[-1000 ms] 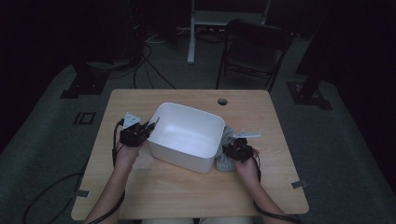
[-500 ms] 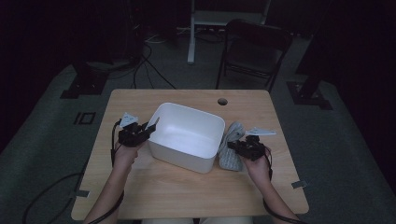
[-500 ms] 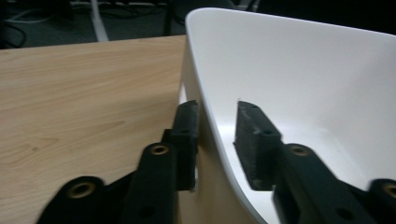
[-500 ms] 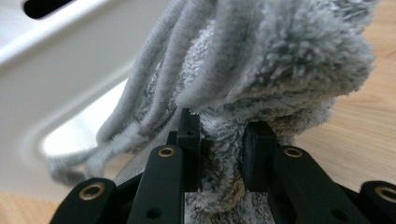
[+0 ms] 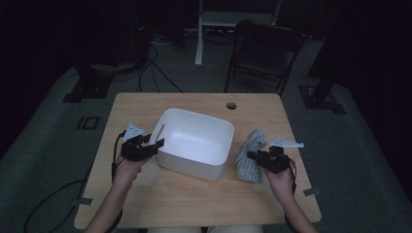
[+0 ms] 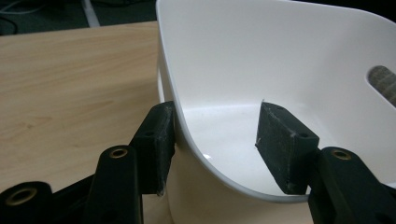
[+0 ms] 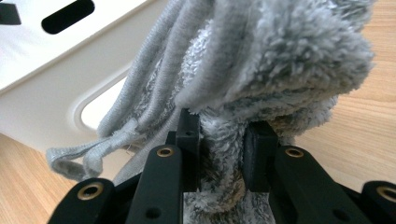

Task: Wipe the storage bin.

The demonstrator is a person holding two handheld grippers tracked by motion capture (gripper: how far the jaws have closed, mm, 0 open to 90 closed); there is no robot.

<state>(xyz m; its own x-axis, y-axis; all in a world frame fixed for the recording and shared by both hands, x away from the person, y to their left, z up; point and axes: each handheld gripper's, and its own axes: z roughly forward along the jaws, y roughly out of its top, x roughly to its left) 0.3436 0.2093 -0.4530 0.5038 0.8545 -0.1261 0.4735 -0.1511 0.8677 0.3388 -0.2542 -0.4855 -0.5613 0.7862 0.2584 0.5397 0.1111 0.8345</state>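
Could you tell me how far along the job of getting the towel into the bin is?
Early. The right gripper has the grey towel pinched and lifted beside the white bin. The left gripper straddles the bin's rim, its jaws having just been opening. The bin is empty; the towel is not yet in it.

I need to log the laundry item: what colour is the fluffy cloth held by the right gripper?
Grey: the fluffy terry cloth is plain grey with a ribbed edge, clearest in the right gripper view.

Wooden counter (image 5: 194, 199) lies under both grippers, with a round cable hole (image 5: 231, 105) at its far edge. Beyond it stand a dark folding chair (image 5: 265, 53) and a white stand (image 5: 200, 34); cables (image 5: 155, 73) trail on the floor.
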